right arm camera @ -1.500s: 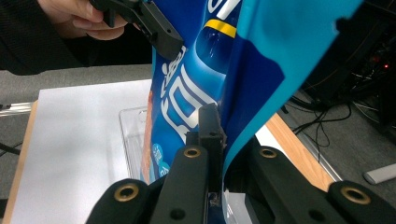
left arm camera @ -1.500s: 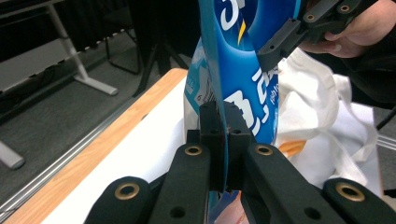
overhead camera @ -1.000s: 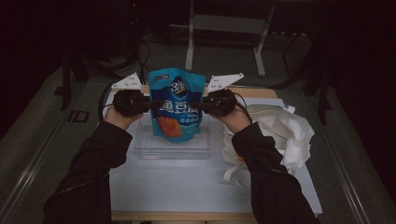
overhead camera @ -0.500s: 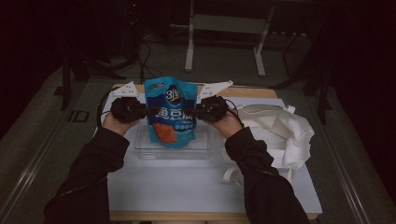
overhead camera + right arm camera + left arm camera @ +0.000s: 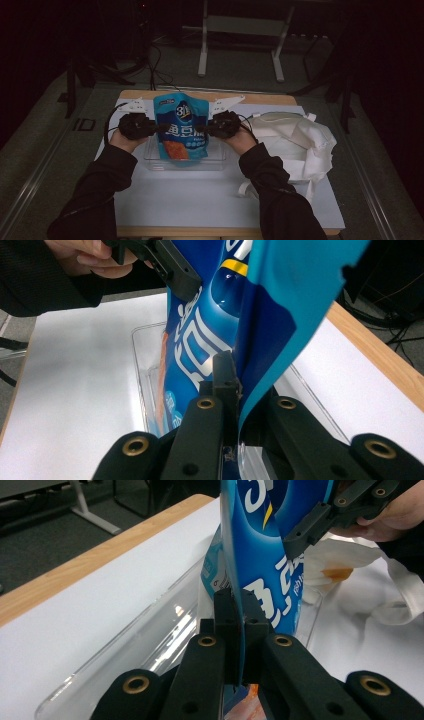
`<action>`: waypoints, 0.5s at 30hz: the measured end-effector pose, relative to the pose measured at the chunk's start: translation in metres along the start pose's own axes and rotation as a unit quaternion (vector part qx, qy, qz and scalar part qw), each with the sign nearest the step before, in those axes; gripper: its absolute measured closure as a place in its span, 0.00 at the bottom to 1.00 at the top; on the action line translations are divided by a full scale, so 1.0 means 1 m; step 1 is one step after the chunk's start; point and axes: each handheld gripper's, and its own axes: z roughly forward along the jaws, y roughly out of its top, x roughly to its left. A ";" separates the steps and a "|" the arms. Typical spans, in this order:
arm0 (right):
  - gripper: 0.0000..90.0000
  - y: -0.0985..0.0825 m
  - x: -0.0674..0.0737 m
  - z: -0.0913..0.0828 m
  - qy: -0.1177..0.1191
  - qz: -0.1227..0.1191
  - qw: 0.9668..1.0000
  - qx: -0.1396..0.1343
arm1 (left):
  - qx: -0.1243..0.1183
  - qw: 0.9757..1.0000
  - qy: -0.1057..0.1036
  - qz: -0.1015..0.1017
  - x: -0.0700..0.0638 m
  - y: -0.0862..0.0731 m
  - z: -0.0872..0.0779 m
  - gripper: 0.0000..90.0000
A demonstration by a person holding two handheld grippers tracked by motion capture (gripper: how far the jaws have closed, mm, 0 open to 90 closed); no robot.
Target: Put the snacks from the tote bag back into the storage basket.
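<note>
Blue snack pouch point(image 5: 181, 127) is held upright between my two grippers, directly above the clear plastic bin point(image 5: 220, 161). My left gripper point(image 5: 150, 126) pinches the left edge of the pouch, and my right gripper point(image 5: 212, 126) pinches the right edge; in both gripper views the black jaws are pressed together on the thin film, with no gap I can see.

Compared with one second ago, the pouch has come lower. Before, its bottom edge was near the front of the bin and the whole pouch stood higher; now the bottom part with the orange picture looks to be inside the walls of the bin, and my two hands are closer to its rim. I judge this means the placing is almost finished: the pouch must only go a little deeper, then I can open both grippers. Whether the bottom already touches the floor of the bin I cannot tell.

Inside the bin I see only the lower part of the pouch; the rest of it looks empty. To the right of the bin lies a crumpled white cloth bag point(image 5: 300, 142) on the white table top point(image 5: 190, 200), well apart from the pouch. What is in this bag I cannot tell.
</note>
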 end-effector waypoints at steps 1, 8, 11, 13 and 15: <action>0.99 -0.001 0.000 0.000 0.001 0.001 1.000 0.001 | 0.000 1.000 0.000 0.000 -0.001 -0.001 0.001 1.00; 0.99 -0.009 0.002 0.001 0.003 0.003 1.000 0.002 | -0.002 1.000 -0.008 -0.003 -0.002 -0.009 0.004 1.00; 0.99 -0.013 0.004 0.003 0.005 0.005 1.000 0.003 | -0.002 1.000 -0.010 -0.003 -0.003 -0.012 0.005 1.00; 0.99 -0.014 0.004 0.002 0.007 0.008 1.000 -0.002 | -0.002 1.000 -0.012 -0.001 -0.004 -0.013 0.004 1.00; 0.98 -0.015 0.004 0.002 0.007 0.007 1.000 -0.002 | -0.003 1.000 -0.011 -0.001 -0.005 -0.013 0.004 1.00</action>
